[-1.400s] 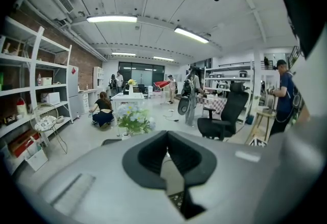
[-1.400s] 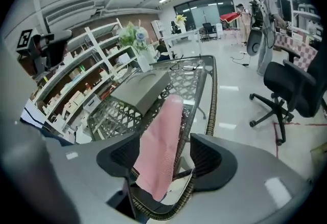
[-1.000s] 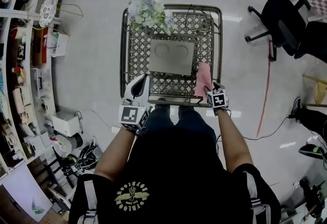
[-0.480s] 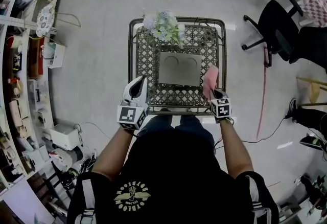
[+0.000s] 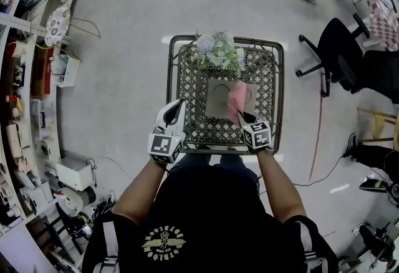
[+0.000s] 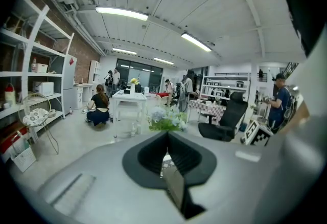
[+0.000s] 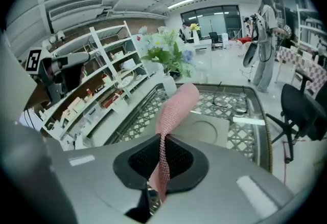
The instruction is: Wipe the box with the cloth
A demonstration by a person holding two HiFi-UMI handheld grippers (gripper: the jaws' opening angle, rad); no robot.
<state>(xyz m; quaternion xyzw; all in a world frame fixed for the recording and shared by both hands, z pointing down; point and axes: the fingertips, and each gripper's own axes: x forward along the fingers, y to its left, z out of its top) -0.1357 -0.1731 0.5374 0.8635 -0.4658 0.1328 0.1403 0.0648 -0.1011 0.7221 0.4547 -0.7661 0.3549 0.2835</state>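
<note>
A flat grey cardboard box (image 5: 218, 98) with two circles on its top lies on the metal lattice table (image 5: 187, 88). My right gripper (image 5: 240, 115) is shut on a pink cloth (image 5: 236, 98), which hangs above the box's right half. In the right gripper view the cloth (image 7: 176, 108) rises from between the pinched jaws of that gripper (image 7: 162, 138), with the box (image 7: 207, 131) just beyond. My left gripper (image 5: 180, 105) hovers over the table's near left part, left of the box, shut and holding nothing (image 6: 166, 133).
A vase of pale flowers (image 5: 218, 50) stands at the table's far edge, behind the box. Shelves (image 5: 25, 78) line the left wall. Black office chairs (image 5: 340, 47) stand to the right, and a cable (image 5: 324, 159) lies on the floor.
The cloth lay on the table to the right of the box; my right gripper has closed on it, lifted it and carried it left over the box. My left gripper moved forward over the table.
</note>
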